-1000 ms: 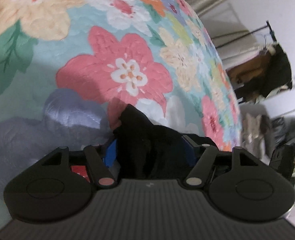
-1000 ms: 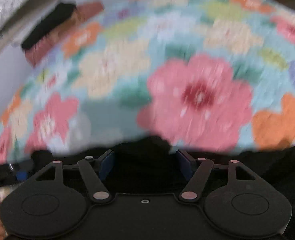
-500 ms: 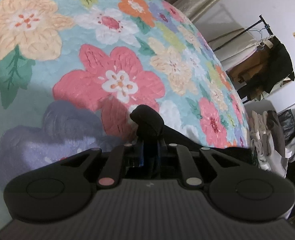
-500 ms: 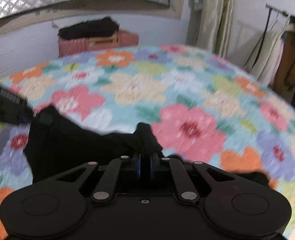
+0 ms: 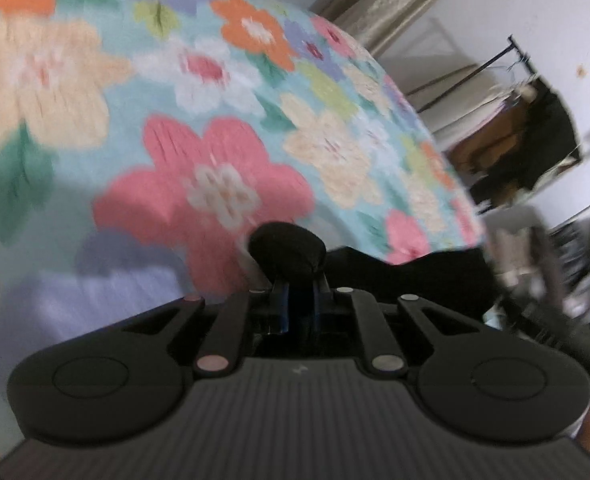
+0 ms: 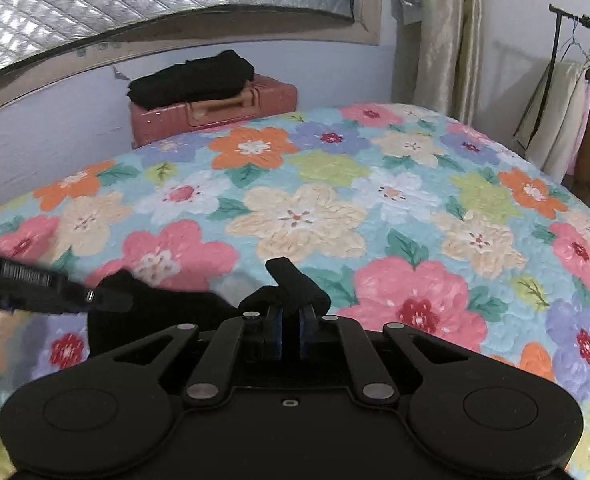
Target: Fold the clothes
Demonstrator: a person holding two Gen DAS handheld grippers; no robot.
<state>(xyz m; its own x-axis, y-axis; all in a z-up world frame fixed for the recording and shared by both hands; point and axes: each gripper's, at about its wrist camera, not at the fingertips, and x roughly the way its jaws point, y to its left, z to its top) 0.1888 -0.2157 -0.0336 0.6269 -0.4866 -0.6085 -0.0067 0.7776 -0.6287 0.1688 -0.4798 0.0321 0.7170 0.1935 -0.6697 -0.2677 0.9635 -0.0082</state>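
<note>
Two grippers are in view, the left gripper and the right gripper, both pinching one black garment. There is one floral bedspread, one pink suitcase with one folded pile of black clothes on it. One clothes rack and one curtain stand behind.

Wide flat stretch of flowered bed ahead and to the right, bare and open for passage. Blocked at the far side by pink suitcase against the wall, folded black pile on top. Curtain and clothes rack crowding the far right corner. Cluttered heap just past the bed's right edge.
</note>
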